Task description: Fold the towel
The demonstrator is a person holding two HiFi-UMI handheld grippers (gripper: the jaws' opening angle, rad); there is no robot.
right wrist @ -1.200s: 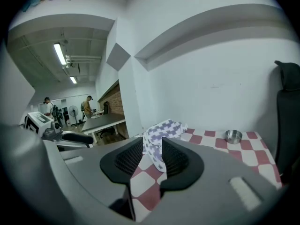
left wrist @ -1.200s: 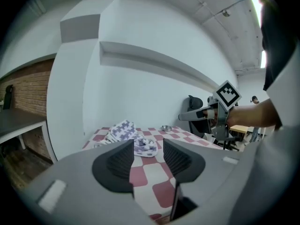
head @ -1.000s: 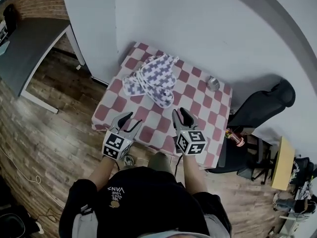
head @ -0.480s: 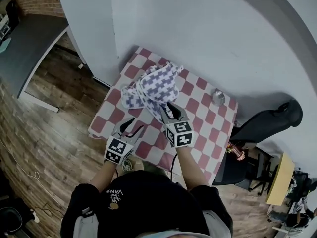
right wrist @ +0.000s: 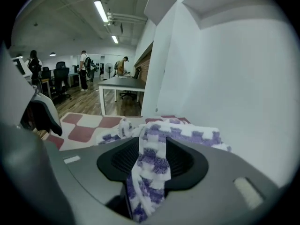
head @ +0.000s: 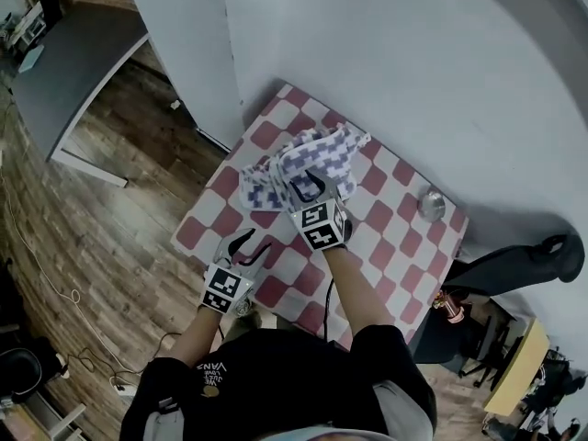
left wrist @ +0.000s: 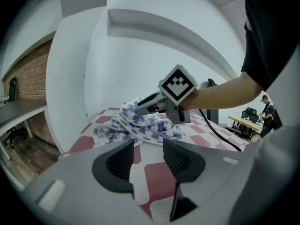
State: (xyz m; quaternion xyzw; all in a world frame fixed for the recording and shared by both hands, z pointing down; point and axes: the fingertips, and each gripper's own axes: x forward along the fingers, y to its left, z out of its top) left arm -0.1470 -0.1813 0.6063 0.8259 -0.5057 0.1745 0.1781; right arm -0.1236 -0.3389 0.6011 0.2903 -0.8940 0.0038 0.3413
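Closing in on the towel (head: pixel 333 154).
My right claw (head: pixel 308 186) has reached it, crumpled on the desk (head: pixel 390 223), jaws just opening around a fold, not clamped; left claw (head: pixel 250 243) apart, empty. Folding hasn't begun.

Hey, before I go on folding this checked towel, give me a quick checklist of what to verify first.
1. Towel fold between the right claw's jaws: ok.
2. Right claw clamped on it: not ok; its jaws have just been opening.
3. Left claw free for a second corner: ok; jaws apart, nothing between them, short of the towel.
4. Towel spread flat: not ok; it lies in a bunched heap.
5. Small metal object apart from the towel: ok.
6. Bare table in front of the towel: ok.
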